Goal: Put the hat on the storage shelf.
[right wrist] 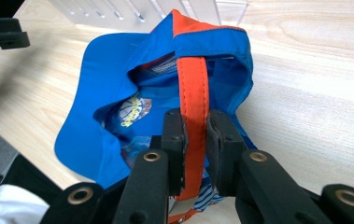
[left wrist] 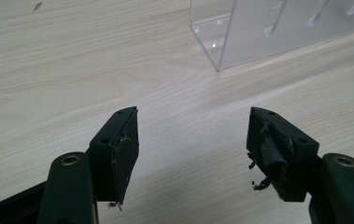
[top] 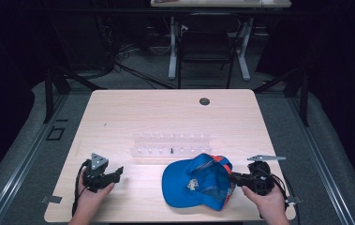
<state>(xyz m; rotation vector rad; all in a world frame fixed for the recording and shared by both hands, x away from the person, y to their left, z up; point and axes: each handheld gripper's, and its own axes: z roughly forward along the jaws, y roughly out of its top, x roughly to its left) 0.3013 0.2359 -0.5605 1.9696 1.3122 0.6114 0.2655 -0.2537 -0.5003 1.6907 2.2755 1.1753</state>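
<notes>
One grasp made so far. Left gripper (top: 117,172) rests on the desk (top: 166,112), jaws spread and empty, short of the clear acrylic rack (top: 170,144). Blue cap (top: 194,185) lies on the desk at near right, in front of the rack. Right gripper (right wrist: 194,140) is clenched on the cap's orange strap (right wrist: 192,79). Judged: cap secured but not lifted; carrying and placing remain.

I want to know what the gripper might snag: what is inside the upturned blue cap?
Inside the blue cap show mesh lining and a printed patch. The right gripper is shut on the orange strap across the opening. Gripper and strap hide the near inside.
</notes>
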